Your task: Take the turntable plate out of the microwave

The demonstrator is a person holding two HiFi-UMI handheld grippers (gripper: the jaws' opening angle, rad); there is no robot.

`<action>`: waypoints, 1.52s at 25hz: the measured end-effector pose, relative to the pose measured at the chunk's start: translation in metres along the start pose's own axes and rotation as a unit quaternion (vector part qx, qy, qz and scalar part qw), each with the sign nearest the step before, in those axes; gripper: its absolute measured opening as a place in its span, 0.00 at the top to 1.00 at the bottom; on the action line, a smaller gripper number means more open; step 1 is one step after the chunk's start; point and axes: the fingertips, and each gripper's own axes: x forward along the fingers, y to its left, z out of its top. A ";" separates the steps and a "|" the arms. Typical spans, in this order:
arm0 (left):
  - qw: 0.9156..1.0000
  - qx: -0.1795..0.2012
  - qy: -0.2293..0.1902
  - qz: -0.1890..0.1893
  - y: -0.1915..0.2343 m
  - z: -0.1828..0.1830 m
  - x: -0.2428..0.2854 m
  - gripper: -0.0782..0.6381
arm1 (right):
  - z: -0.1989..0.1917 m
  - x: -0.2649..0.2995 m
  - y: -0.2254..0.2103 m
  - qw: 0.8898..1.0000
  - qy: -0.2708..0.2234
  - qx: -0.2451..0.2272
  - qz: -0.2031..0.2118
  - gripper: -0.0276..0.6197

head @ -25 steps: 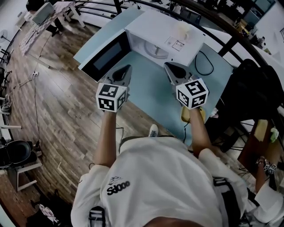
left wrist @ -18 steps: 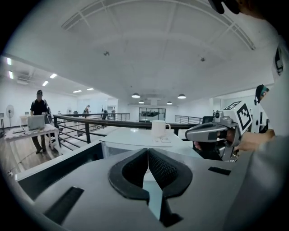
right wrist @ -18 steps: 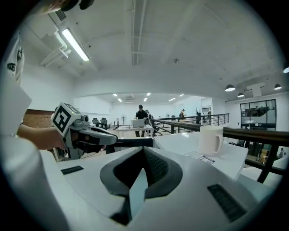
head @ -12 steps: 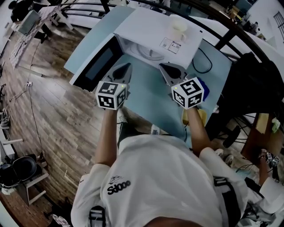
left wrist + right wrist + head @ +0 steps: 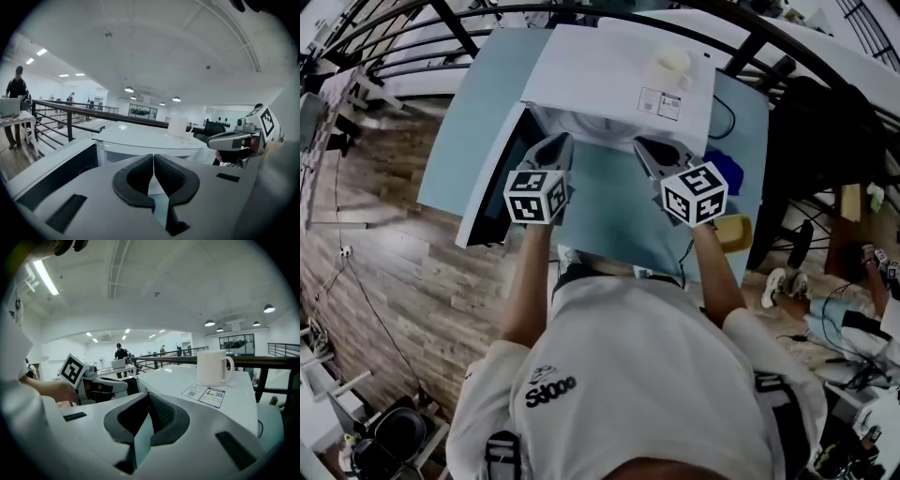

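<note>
The white microwave (image 5: 619, 66) stands on the light blue table (image 5: 609, 211) with its door (image 5: 492, 192) swung open to the left. Between the two grippers a pale strip of the turntable plate (image 5: 589, 127) shows inside the cavity; most of it is hidden under the microwave's top. My left gripper (image 5: 559, 148) and right gripper (image 5: 643, 150) are side by side just in front of the opening, both shut and empty. In the left gripper view the pads (image 5: 140, 176) meet, with the microwave (image 5: 140, 138) beyond. In the right gripper view the jaws also stand closed.
A white mug (image 5: 668, 66) and a sticker (image 5: 661, 101) sit on the microwave's top; the mug (image 5: 213, 365) looms near in the right gripper view. A blue object (image 5: 727, 172) and a yellow one (image 5: 734, 231) lie on the table at the right. Railings and wooden floor surround the table.
Both grippers have moved forward and down toward the microwave's open front, staying shut. The microwave now sits closer and more square in the head view.
</note>
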 end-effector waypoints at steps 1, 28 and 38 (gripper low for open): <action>1.000 -0.008 0.001 -0.008 0.008 -0.003 0.006 0.86 | -0.001 0.005 -0.001 1.000 -0.001 0.014 -0.011 0.95; 0.960 -0.255 0.086 -0.080 0.068 -0.120 0.131 0.63 | -0.091 0.074 -0.021 0.977 0.066 0.159 -0.125 0.95; 0.939 -0.330 0.093 -0.023 0.080 -0.140 0.168 0.53 | -0.118 0.066 -0.036 0.969 0.074 0.194 -0.135 0.95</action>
